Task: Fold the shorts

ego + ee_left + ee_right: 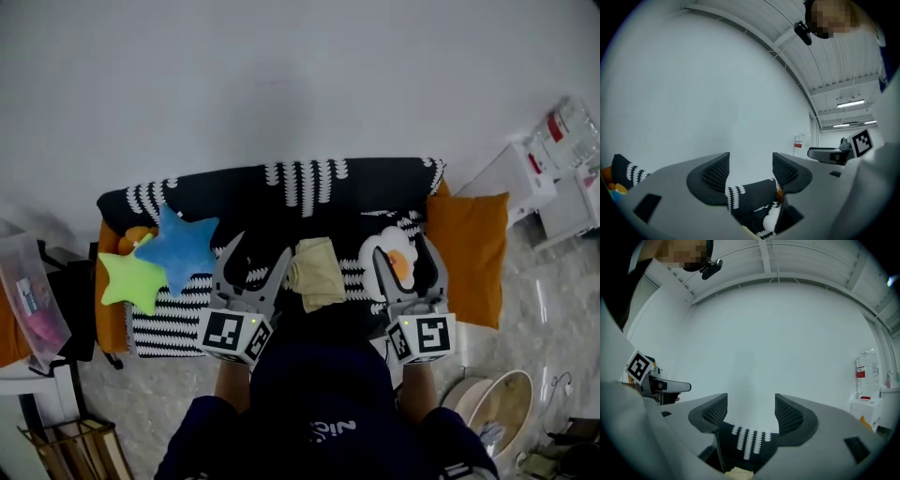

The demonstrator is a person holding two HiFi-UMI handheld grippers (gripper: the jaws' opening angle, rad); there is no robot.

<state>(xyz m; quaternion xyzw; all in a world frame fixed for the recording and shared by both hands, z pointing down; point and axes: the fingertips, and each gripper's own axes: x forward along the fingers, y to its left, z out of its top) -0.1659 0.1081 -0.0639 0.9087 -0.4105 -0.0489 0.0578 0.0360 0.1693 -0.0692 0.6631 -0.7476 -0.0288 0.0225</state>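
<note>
**A:** Where are the shorts lying?

**B:** The beige shorts [316, 272] are sitting in a small bundle on the black-and-white blanket [309, 187], between the two grippers.

**A:** How are they going to handle?

**B:** Probably light, soft and floppy. I'd be pinching a hem or corner, not the bulky middle.

**A:** And the hands?

**B:** The left gripper [253, 267] and right gripper [407, 264] are pointing level at the wall, with jaws standing apart and gripping nothing.

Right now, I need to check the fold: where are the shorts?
Head view, centre: the shorts lie on the black-and-white blanket, between the left tool and right tool.
</note>
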